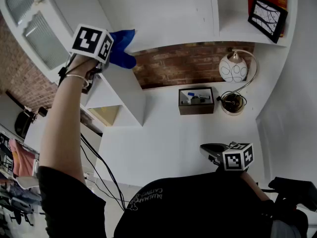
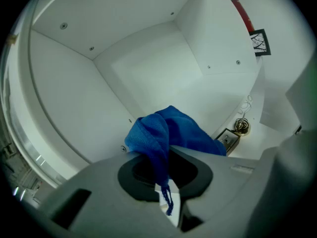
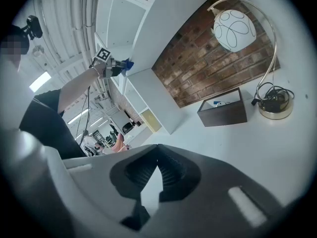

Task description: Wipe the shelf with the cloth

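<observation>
Away from the cloth [image 1: 121, 48], a lamp [image 1: 233, 68] stands beside a box [image 1: 196, 108].

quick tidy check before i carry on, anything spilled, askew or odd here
Nothing spilled or damaged. The only untidy bit is the lamp cord, bunched loosely on its base. The blue cloth is pinched in the left gripper.

The cloth [image 2: 168, 133] was blue terry, nubbly and matt, with one frayed thread dangling. Around it the shelf [image 2: 148, 73] was smooth white board with a soft, dull sheen, dotted with small screw heads. The left gripper [image 2: 163, 180] was matt grey plastic. So was the right gripper [image 3: 157, 175], with ribbed black pads [image 3: 172, 168]. The brick wall [image 3: 208, 58] looked rough and dull. The lamp [image 3: 234, 29] had a glossy white globe on a brassy metal arm, and the box [image 3: 223, 112] looked like dark matt wood.
</observation>
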The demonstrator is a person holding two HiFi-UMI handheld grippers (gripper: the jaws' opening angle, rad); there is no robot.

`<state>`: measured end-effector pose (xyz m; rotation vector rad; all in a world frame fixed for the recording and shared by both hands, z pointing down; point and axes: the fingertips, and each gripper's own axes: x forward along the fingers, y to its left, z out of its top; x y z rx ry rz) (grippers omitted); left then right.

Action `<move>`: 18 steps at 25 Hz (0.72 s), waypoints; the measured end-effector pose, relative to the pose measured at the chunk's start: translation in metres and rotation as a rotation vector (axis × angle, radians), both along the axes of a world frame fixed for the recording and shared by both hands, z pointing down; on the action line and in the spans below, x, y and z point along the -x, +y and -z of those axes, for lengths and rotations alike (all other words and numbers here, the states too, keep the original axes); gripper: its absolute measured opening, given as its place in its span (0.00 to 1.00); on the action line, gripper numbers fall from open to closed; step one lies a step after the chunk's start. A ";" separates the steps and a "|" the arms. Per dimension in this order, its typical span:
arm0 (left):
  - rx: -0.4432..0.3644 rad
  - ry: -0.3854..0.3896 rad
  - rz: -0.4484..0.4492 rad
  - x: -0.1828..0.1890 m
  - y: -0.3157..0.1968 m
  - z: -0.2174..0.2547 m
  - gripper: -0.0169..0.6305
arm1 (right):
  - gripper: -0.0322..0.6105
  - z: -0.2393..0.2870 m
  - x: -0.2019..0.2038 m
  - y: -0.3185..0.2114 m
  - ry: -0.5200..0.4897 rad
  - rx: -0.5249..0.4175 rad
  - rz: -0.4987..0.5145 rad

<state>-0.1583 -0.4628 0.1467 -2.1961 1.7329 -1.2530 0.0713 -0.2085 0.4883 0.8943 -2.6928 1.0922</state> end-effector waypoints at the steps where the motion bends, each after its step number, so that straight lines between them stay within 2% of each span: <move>1: -0.001 -0.003 -0.004 -0.003 0.001 0.000 0.06 | 0.06 0.000 0.000 0.000 -0.002 0.003 -0.001; 10: 0.020 0.070 -0.078 -0.035 0.001 -0.002 0.06 | 0.06 -0.007 -0.005 -0.004 0.005 0.014 -0.004; 18: 0.009 0.042 -0.124 -0.056 0.002 -0.002 0.06 | 0.06 -0.008 -0.008 -0.004 0.007 0.023 -0.017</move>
